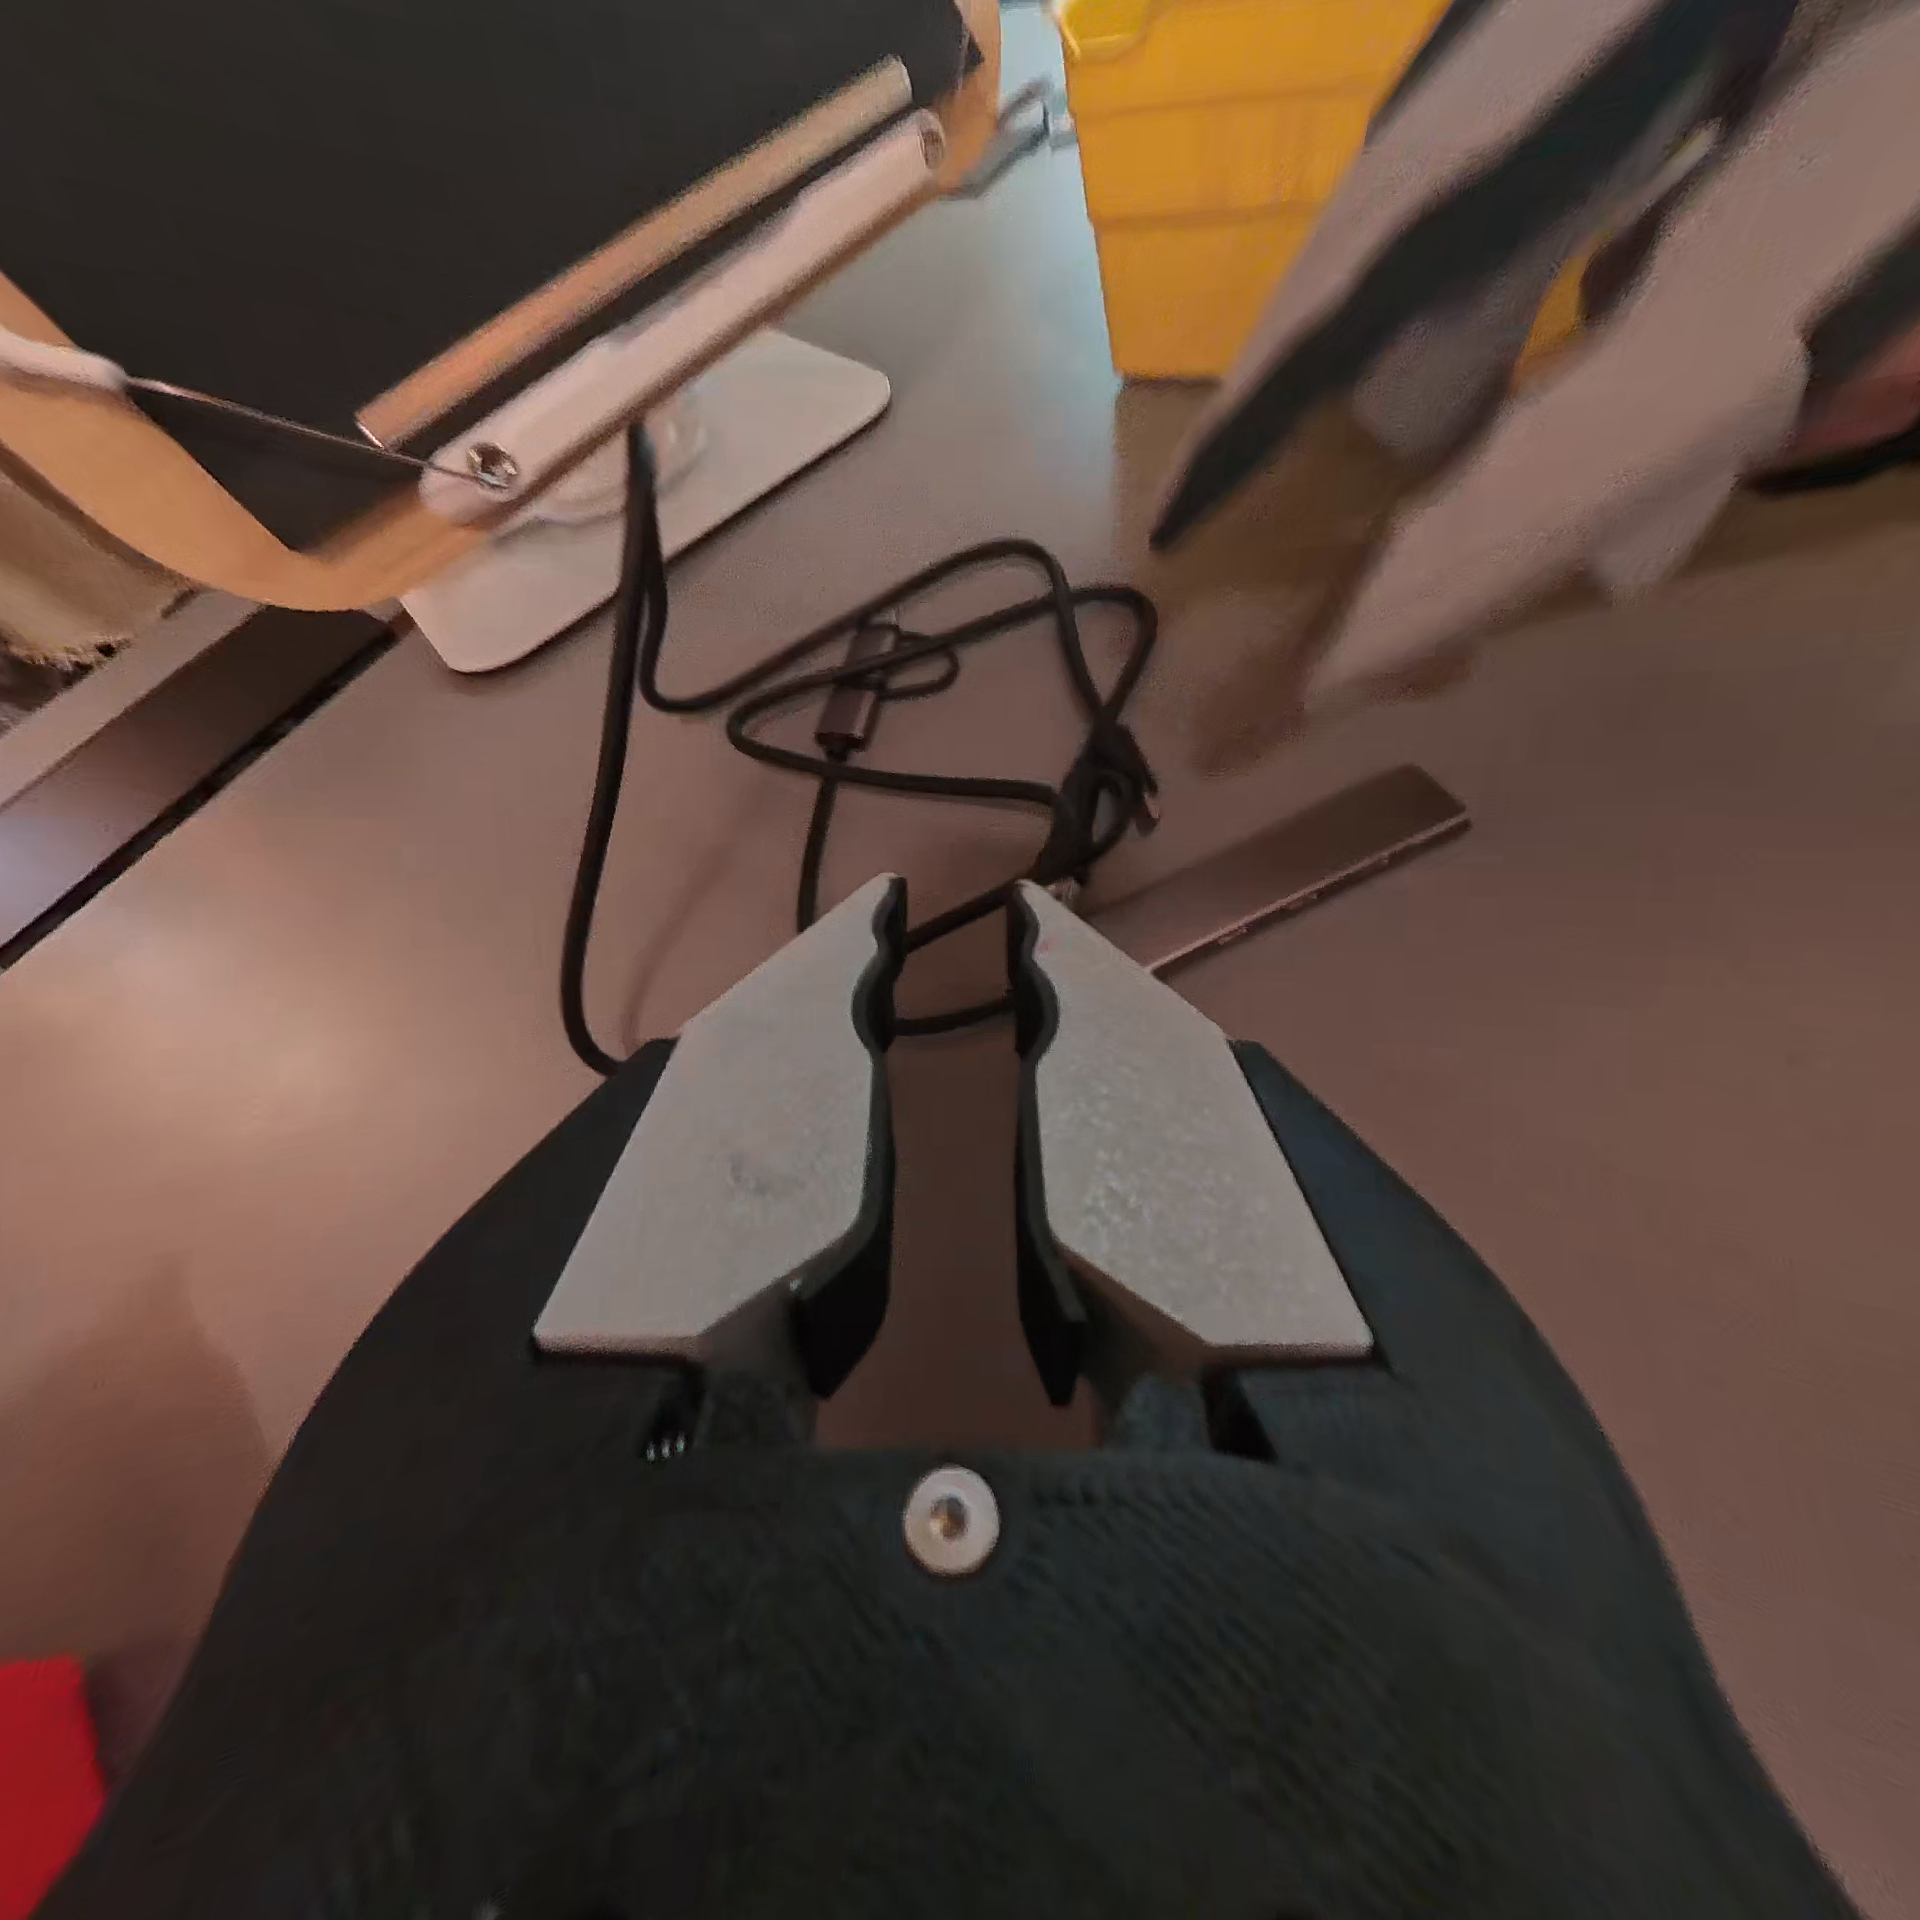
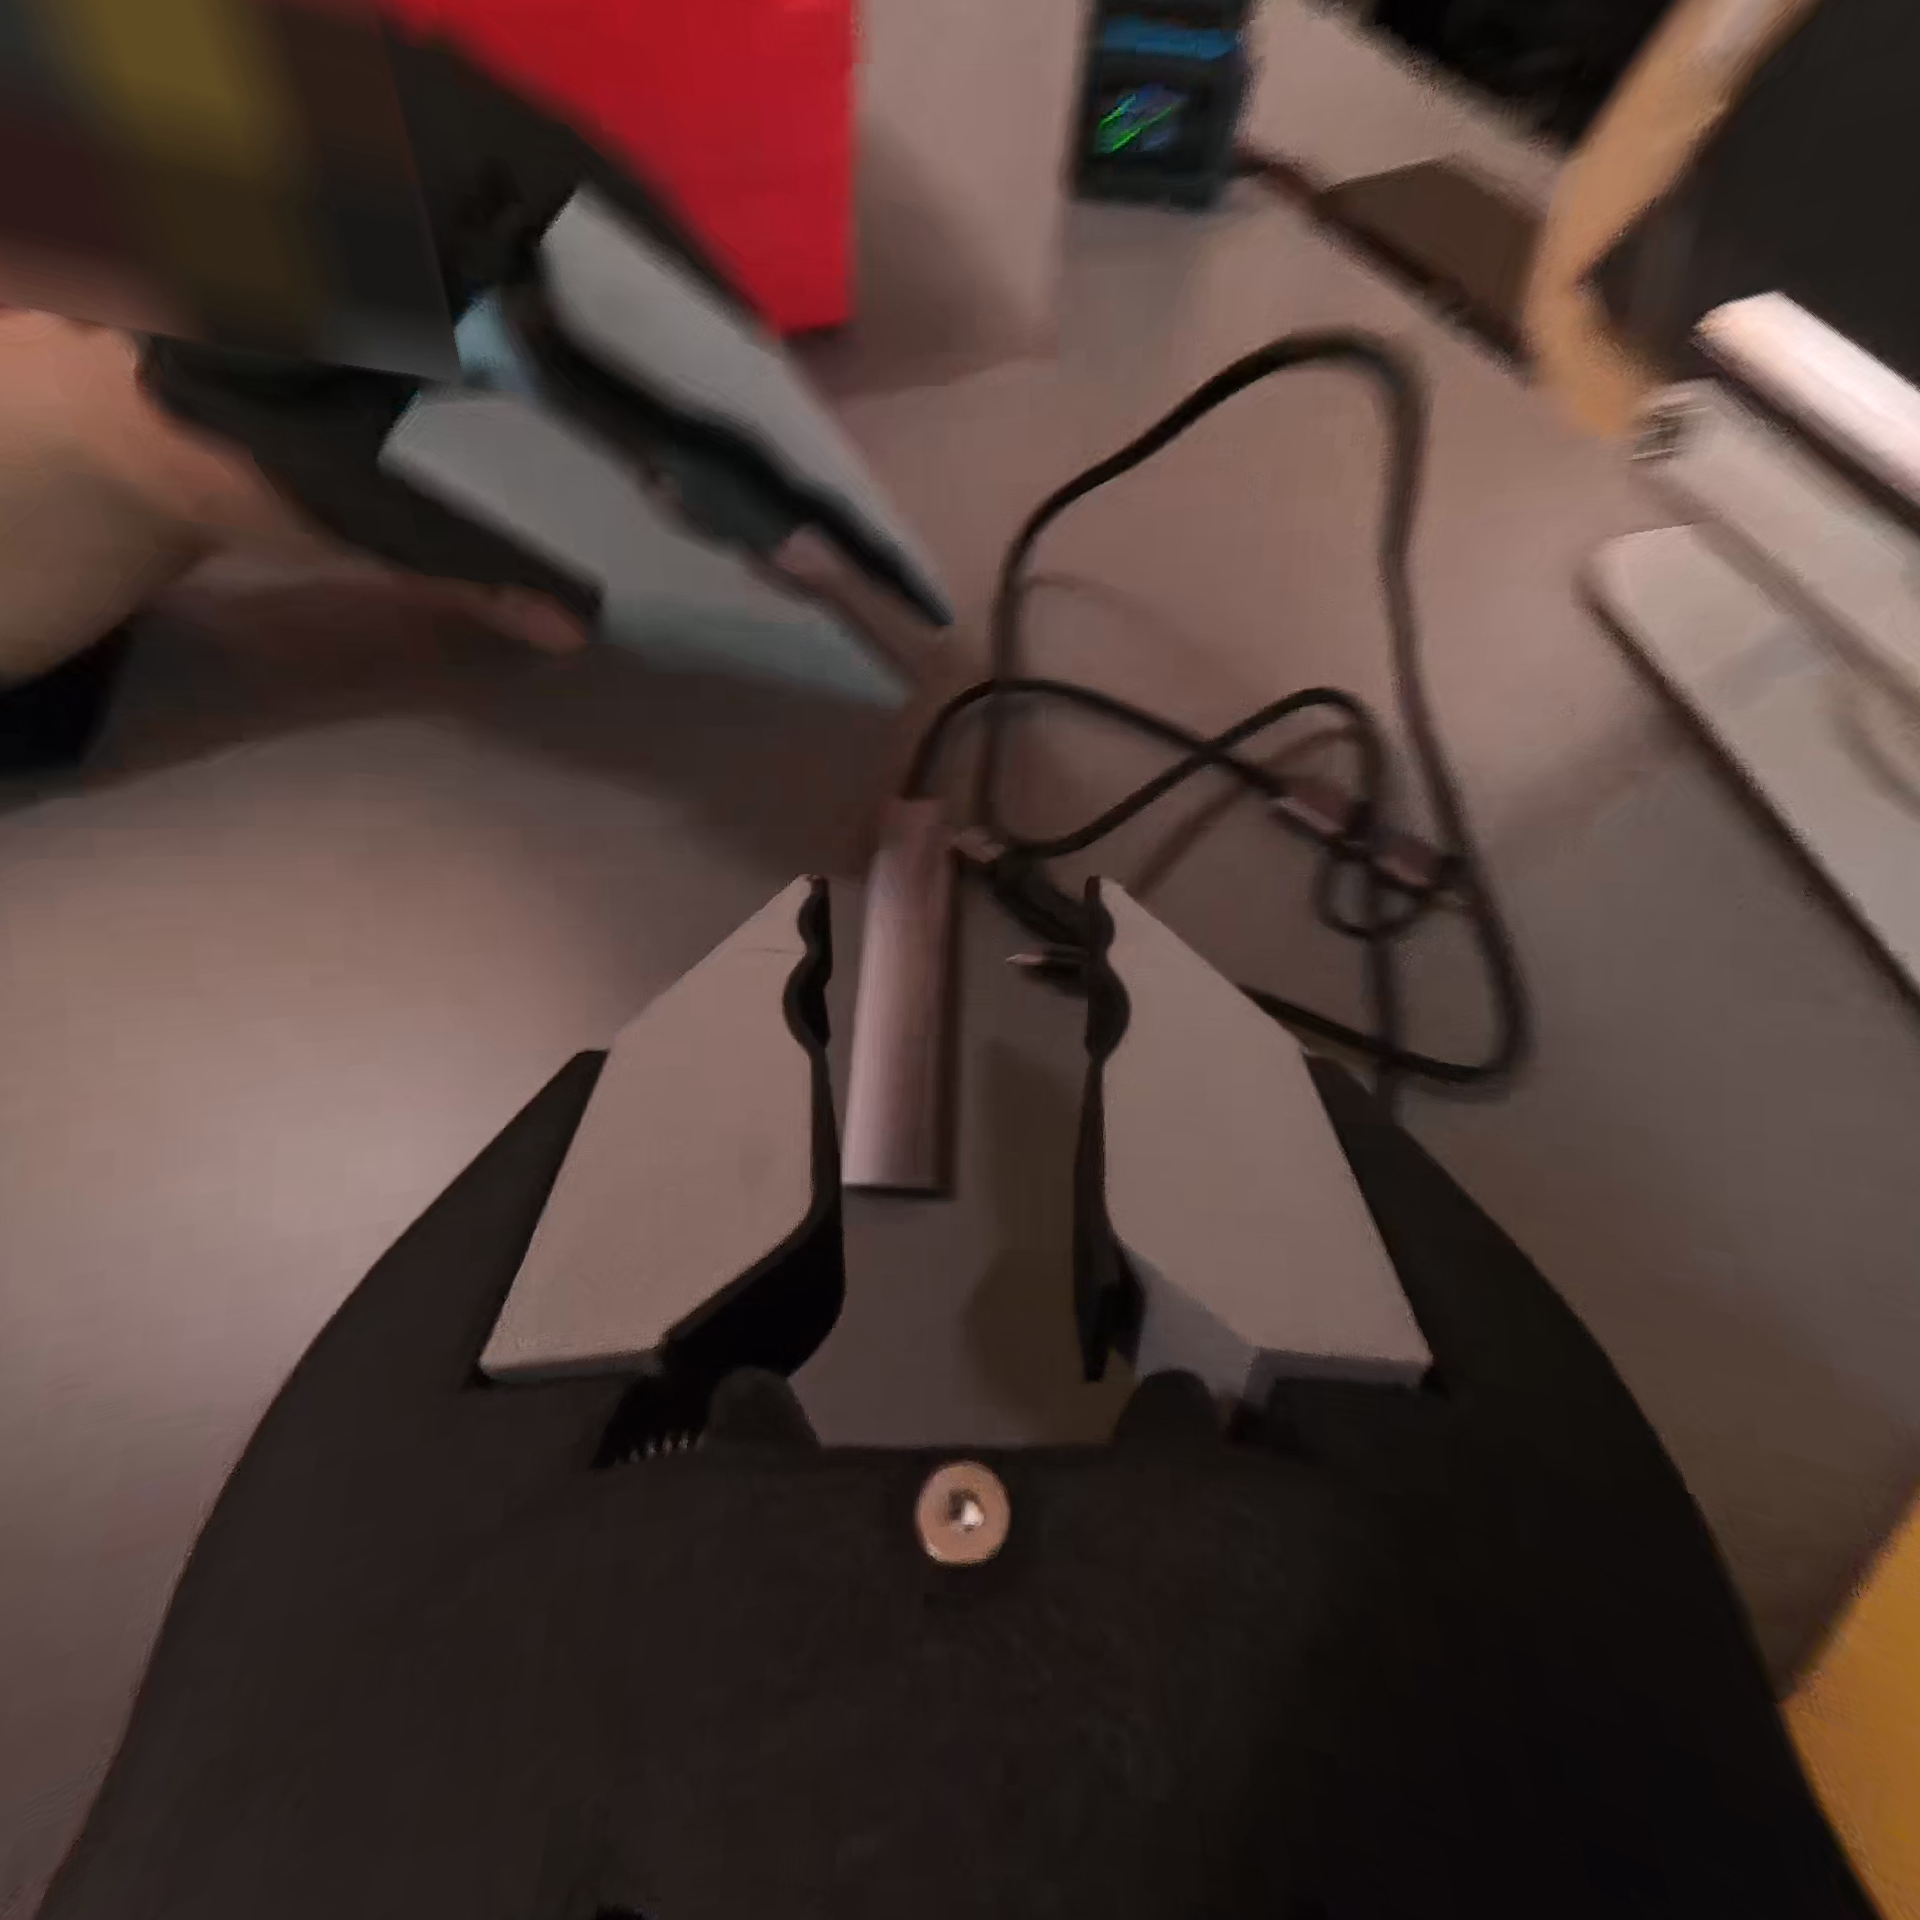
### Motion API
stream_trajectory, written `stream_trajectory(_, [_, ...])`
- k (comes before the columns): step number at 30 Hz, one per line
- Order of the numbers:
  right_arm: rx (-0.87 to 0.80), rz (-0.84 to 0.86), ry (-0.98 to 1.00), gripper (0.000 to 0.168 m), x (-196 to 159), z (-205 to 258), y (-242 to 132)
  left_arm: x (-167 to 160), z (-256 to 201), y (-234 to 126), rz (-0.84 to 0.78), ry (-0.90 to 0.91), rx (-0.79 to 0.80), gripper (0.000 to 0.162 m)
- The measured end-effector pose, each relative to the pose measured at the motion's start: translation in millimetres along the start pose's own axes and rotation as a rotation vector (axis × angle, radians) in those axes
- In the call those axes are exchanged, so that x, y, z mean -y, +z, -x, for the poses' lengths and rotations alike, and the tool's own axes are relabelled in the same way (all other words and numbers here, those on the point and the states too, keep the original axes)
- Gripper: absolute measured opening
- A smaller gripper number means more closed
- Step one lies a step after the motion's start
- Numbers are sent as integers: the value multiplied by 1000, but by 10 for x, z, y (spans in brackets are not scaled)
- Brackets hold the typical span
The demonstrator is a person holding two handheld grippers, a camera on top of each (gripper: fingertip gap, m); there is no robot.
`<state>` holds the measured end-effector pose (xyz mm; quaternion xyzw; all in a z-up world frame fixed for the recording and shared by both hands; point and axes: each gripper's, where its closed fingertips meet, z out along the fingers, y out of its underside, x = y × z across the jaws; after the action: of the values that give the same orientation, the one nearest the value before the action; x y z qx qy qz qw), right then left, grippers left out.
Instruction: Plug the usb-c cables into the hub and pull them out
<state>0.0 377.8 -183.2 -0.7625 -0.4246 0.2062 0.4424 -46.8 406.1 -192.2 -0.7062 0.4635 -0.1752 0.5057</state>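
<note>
Brown-grey and smooth, the worktop (image 1: 1558,1143) carries a monitor on a pale stand (image 1: 727,416) at the far left, a yellow box (image 1: 1226,187) behind, and a red block (image 2: 727,135) on the other side.

The hub (image 2: 902,1029), a slim grey metal bar, lies flat on the worktop. In the right wrist view it runs lengthwise between the two fingers of the right tongs (image 2: 956,894), closer to the left finger. The jaws stand well apart and do not seem to touch it, so these tongs hold nothing. Probably they are placed astride the hub in order to close on it and keep it steady while a plug goes in.

The black usb-c cables (image 1: 935,665) lie in a loose tangle just beyond the hub. At least one plug (image 2: 1039,961) rests free beside the hub, not inserted; whether another one sits in a port is too blurred to tell.

The left tongs (image 1: 956,904) hover above the cable loops with a narrow gap between the fingers. A strand of cable crosses behind this gap, but it looks to lie on the worktop below and not in the grip, so they appear empty too. From the right wrist view they come in from the left, pointing toward the far end of the hub.

The plugging seems not yet begun.
</note>
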Motion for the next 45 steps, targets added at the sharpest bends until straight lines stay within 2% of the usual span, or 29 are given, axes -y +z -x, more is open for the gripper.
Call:
stream_trajectory(2, [72,122,-81,47,-202,188,93,45,-22,-74,-69,-46,-33,13])
stream_trajectory(5, [7,274,-151,51,-489,121,186,8,-9,-177,-78,-95,-57,14])
stream_trajectory(7, [24,284,-113,44,-524,135,206,-17,16,-224,-80,-72,-51,15])
stream_trajectory(8, [46,287,-87,36,-540,154,214,-38,27,-235,-72,-61,-48,17])
stream_trajectory(9, [69,284,-58,19,-551,174,221,-60,-5,-243,-63,-50,-71,23])
stream_trajectory(13, [79,285,-18,18,-550,151,225,-117,-284,-268,-14,-74,-248,46])
stream_trajectory(15, [102,237,45,18,-468,172,225,-134,-355,-260,0,-22,-257,53])
stream_trajectory(18, [219,103,214,18,-244,214,131,-120,-312,-234,-12,88,-173,50])
stream_trajectory(20, [303,50,300,19,-164,234,61,-63,-190,-227,-45,226,-31,48])
stream_trajectory(21, [330,35,330,18,-145,239,41,-39,-201,-238,-64,299,2,41])
stream_trajectory(23, [367,18,366,18,-119,255,25,-42,-261,-235,-68,421,39,31])
stream_trajectory(29, [486,-15,454,18,-50,364,0,-190,-330,-109,14,599,85,27])
stream_trajectory(32, [526,-15,462,19,-41,414,-10,-180,-244,-77,42,714,178,9])
stream_trajectory(34, [524,-59,451,18,32,383,-50,-152,-245,-87,39,739,187,8])
stream_trajectory(37, [499,-149,451,15,170,287,-132,-82,-276,-116,-1,659,145,6])
stream_trajectory(41, [309,-200,320,24,233,72,-189,-71,-152,-195,-16,605,159,7])
stream_trajectory(45, [106,-308,79,31,426,-48,-370,-152,-65,-189,38,568,168,6])
